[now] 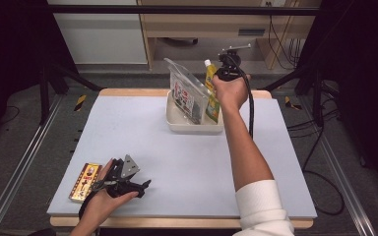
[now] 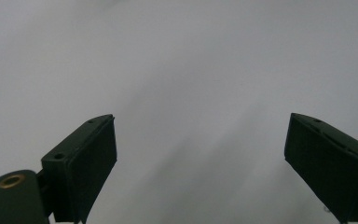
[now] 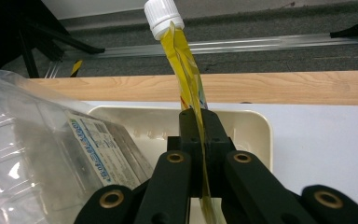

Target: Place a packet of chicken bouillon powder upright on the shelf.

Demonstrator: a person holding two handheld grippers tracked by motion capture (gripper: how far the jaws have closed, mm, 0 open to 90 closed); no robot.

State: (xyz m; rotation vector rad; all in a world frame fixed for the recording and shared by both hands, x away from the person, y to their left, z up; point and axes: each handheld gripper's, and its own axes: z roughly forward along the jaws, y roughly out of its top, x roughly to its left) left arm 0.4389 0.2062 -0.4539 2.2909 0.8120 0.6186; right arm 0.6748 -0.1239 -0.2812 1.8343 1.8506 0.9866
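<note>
My right gripper (image 3: 199, 127) is shut on a flat yellow pouch (image 3: 186, 70) with a white screw cap (image 3: 164, 17), and holds it upright over the cream tray (image 3: 261, 135). In the high view, the pouch (image 1: 210, 93) stands at the right end of the tray (image 1: 177, 125), under my right hand. A clear plastic package (image 1: 186, 91) with a printed label leans in the tray to the left of the pouch. My left gripper (image 1: 142, 186) lies near the table's front left, open, with only the grey mat (image 2: 191, 70) between its fingers.
A yellow and red box (image 1: 85, 182) lies flat at the mat's front left corner, just left of my left hand. The table's wooden edge (image 3: 279, 86) runs behind the tray. Metal rails and dark stands flank the table.
</note>
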